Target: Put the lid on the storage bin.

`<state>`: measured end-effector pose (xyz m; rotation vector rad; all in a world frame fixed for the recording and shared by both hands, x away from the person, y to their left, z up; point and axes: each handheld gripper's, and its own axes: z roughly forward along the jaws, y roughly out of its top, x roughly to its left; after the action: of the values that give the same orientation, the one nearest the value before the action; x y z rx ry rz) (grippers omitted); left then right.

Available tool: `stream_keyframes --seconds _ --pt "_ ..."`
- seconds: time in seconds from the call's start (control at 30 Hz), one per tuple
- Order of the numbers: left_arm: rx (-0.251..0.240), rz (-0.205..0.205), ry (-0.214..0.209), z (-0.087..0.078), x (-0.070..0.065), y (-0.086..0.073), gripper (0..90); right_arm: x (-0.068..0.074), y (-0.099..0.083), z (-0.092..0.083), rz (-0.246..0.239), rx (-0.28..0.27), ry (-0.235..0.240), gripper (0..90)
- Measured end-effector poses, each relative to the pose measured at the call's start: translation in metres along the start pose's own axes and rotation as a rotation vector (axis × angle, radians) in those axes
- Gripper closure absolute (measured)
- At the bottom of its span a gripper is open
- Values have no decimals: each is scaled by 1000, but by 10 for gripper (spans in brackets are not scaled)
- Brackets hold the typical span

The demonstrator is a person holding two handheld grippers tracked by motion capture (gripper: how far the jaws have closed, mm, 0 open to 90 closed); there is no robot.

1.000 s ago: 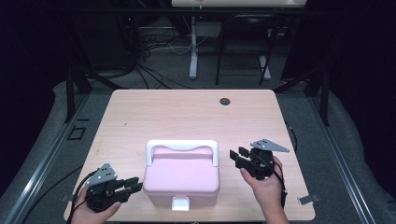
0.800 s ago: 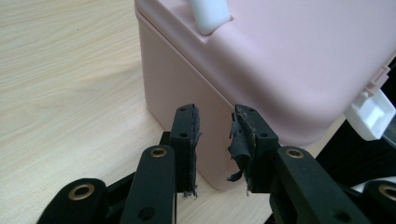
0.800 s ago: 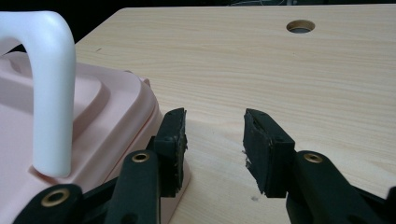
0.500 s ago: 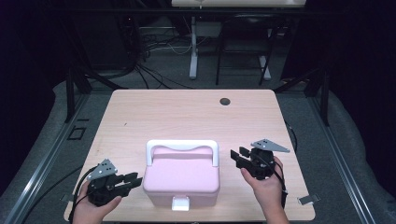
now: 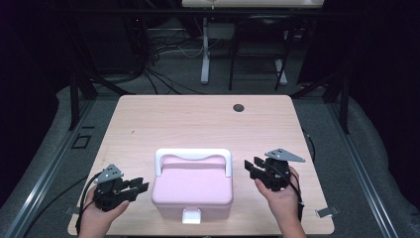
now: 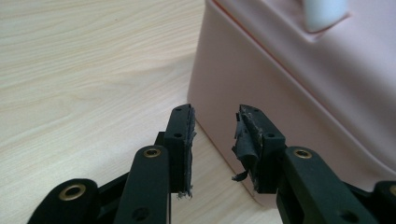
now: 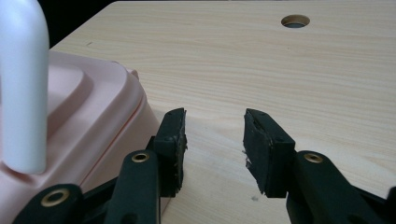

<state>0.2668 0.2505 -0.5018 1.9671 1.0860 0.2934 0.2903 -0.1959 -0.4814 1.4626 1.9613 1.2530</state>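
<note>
A pink plastic box (image 5: 192, 187) with a white handle (image 5: 193, 155) and a white front latch (image 5: 191, 215) sits near the table's front edge. My left gripper (image 5: 140, 187) lies at the box's left side, open, its tips close to the pink wall (image 6: 299, 93) with nothing between them (image 6: 214, 135). My right gripper (image 5: 250, 166) is just right of the box, open and holding nothing; in the right gripper view (image 7: 214, 140) the box lid (image 7: 79, 107) and white handle (image 7: 21, 79) stand at the left.
The light wooden table (image 5: 198, 124) has a round cable hole (image 5: 238, 107) at the back right. Beyond the table are dark floor, cables and a white desk leg (image 5: 205, 49). Bare tabletop stretches behind the box.
The left gripper has crept slightly right, toward the box's left side. The right gripper and the box have stayed put.
</note>
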Motion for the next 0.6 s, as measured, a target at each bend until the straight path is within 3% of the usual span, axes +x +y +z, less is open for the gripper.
stream_keyframes --seconds 0.6 --pt "5 -60 47 21 21 0 636 -2 -11 7 -15 26 -24 584"
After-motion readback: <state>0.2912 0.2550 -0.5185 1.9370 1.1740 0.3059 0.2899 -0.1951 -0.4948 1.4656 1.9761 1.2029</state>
